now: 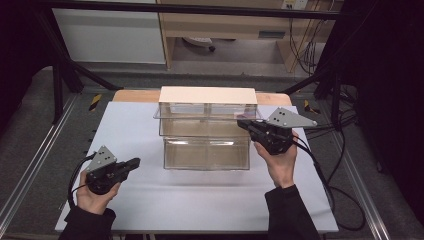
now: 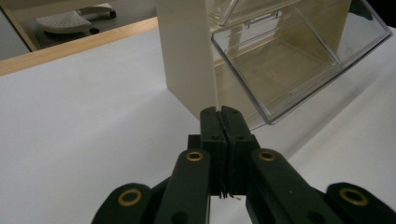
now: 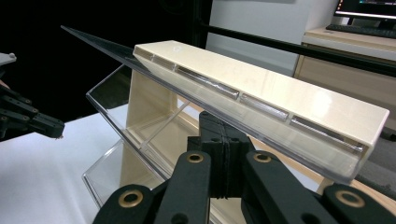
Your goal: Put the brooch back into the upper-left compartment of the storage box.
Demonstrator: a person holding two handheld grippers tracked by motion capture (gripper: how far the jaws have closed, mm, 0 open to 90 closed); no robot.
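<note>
Your right gripper, jaws closed and empty, is nudging the clear tilt-out bin at frame centre; its bins are standing open. Your left gripper, closed, is waiting lower left.

No legible text, labels or numbers anywhere

White table top over most of the middle, with a strip of wooden board along its far edge. Grey floor to left and right, edged by metal rails. Black frame bar across the far top. Beyond it, a wooden desk with hanging cables at far right, and a chair base underneath.
</note>
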